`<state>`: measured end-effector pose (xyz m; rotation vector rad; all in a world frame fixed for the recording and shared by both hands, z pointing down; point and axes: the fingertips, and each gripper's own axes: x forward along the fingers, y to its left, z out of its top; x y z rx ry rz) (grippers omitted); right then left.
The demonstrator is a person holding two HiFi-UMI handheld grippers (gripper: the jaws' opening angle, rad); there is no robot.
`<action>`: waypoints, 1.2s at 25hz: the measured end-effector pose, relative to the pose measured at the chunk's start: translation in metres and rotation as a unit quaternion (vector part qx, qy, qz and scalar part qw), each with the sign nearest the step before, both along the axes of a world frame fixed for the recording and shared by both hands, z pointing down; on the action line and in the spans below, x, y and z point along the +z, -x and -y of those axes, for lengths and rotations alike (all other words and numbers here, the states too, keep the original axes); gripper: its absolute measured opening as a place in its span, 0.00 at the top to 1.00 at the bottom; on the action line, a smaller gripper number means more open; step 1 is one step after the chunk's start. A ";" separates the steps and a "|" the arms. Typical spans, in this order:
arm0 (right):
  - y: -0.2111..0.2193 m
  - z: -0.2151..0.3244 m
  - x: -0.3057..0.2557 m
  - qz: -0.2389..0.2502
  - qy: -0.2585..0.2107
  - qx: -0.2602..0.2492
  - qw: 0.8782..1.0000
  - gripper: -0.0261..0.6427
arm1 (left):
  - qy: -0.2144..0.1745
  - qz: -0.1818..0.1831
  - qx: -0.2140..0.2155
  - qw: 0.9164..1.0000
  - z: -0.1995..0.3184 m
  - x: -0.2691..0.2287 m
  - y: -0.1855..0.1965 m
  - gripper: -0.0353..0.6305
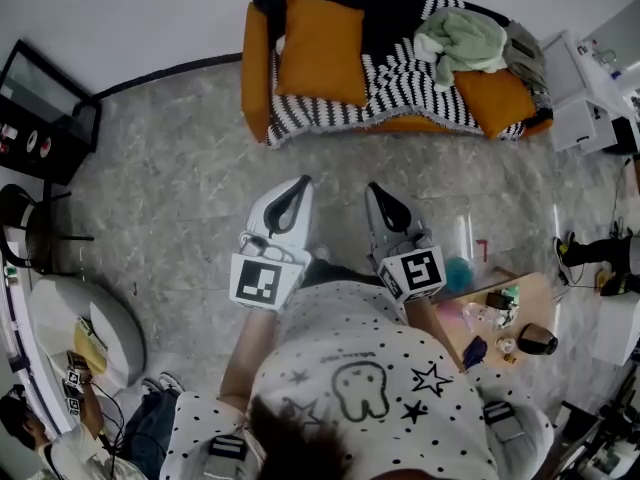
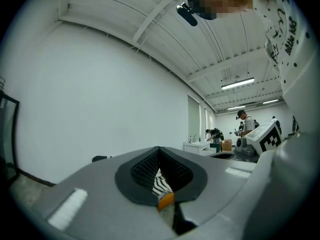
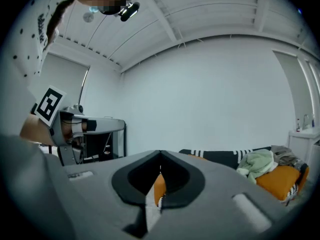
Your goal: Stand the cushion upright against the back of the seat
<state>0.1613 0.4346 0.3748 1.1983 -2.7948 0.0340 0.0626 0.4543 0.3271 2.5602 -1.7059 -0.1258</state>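
On grey floor (image 1: 180,188), orange sofa (image 1: 254,78) with cushion (image 1: 322,50) against wall (image 1: 150,18); left hand-held gripper (image 1: 298,186), right hand-held gripper (image 1: 377,193) closed, empty.

We are holding the left gripper (image 1: 301,184) and the right gripper (image 1: 371,190) out ahead of our chest, side by side and a little apart, both pointing forward and roughly level. In the left gripper view the jaws are meeting at the tips, clamping nothing. In the right gripper view the jaws are closing together the same way, also empty. Our left forearm (image 1: 250,348) is reaching out behind the left marker cube (image 1: 262,281), and our right forearm (image 1: 432,320) is reaching behind the right marker cube (image 1: 414,271).
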 end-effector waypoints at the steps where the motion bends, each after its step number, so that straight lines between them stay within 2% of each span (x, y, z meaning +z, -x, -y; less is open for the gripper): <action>1: 0.001 0.004 0.002 -0.005 0.002 0.003 1.000 0.97 | 0.003 0.004 0.004 1.000 0.003 0.002 0.000 0.95; 10: 0.033 0.060 -0.011 -0.014 -0.010 0.025 1.000 0.97 | 0.025 0.016 0.030 0.999 0.051 0.006 0.027 0.95; 15: 0.058 0.086 -0.016 -0.021 -0.008 0.027 0.999 0.97 | 0.010 0.019 0.059 0.998 0.092 0.001 0.043 0.95; 23: 0.071 0.115 -0.005 -0.016 0.005 0.058 0.998 0.97 | 0.023 -0.013 0.062 0.998 0.129 0.001 0.066 0.95; 30: 0.079 0.132 -0.003 -0.016 0.011 0.061 0.998 0.97 | 0.029 -0.021 0.051 0.998 0.143 0.005 0.081 0.95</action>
